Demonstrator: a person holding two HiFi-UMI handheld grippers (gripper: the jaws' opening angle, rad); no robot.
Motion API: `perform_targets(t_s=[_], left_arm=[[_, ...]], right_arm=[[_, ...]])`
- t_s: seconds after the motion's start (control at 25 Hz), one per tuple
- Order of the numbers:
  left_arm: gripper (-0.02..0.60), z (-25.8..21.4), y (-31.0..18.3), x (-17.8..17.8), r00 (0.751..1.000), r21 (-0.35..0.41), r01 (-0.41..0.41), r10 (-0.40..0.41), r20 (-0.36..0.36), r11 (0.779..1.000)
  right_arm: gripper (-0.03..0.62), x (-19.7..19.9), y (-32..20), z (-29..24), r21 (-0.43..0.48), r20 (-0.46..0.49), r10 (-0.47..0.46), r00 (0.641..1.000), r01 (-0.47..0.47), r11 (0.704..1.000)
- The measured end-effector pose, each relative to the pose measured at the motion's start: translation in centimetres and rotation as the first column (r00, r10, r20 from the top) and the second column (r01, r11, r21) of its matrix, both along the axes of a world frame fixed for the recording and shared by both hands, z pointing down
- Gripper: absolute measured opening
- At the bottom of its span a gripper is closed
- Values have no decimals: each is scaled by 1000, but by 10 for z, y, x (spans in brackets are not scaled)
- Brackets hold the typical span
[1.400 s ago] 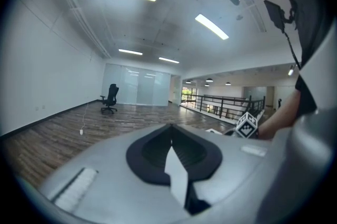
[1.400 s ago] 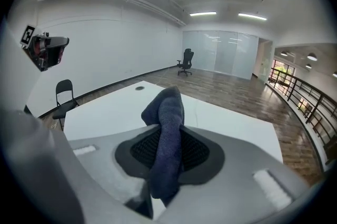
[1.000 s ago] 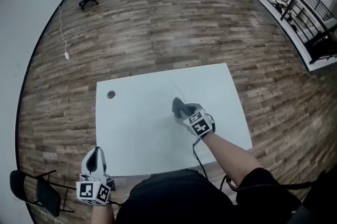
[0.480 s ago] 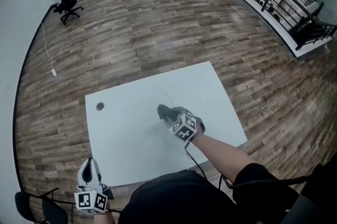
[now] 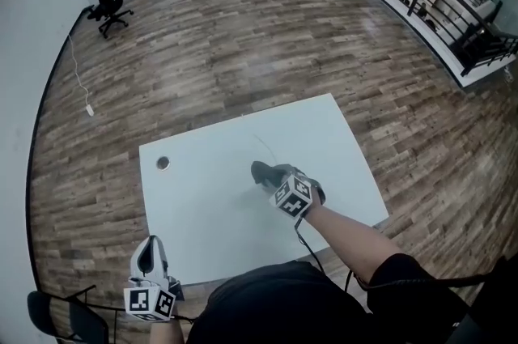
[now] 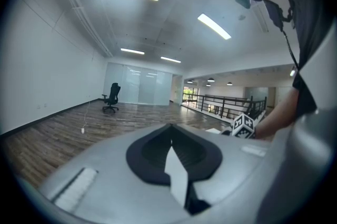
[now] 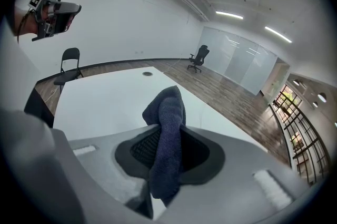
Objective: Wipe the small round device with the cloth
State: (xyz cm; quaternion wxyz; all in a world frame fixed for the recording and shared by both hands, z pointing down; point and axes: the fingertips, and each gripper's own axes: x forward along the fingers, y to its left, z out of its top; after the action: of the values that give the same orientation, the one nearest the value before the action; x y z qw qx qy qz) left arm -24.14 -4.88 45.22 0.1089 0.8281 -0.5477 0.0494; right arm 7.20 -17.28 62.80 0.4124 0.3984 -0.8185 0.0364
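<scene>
Hardly anything had shifted in that last second: the right hand-held gripper (image 5: 278, 179) stayed clamped on the dark blue terry cloth (image 5: 263, 171) near the middle of the white rectangular desk (image 5: 324, 140). The small round grey device (image 5: 163, 163) still sat well apart at nine o'clock from it. The left hand-held gripper (image 5: 148, 250), jaws together and empty, hung off the desk's near edge at seven o'clock, so the wipe looked not yet begun.

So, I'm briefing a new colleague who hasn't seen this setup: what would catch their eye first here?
The right gripper, clamping a dark blue cloth over the middle of a white table. Next, the small round device alone near the table's far left corner, and the left gripper hanging off its near left corner.
</scene>
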Motion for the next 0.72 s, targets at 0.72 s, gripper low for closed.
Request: perform_targets(t_s=[0.72], left_arm=[[8,3,-14,14,999,-11,-48,48,10,999]], right_arm=[[89,-11,13,2,50,-101,-79,992,85,995]])
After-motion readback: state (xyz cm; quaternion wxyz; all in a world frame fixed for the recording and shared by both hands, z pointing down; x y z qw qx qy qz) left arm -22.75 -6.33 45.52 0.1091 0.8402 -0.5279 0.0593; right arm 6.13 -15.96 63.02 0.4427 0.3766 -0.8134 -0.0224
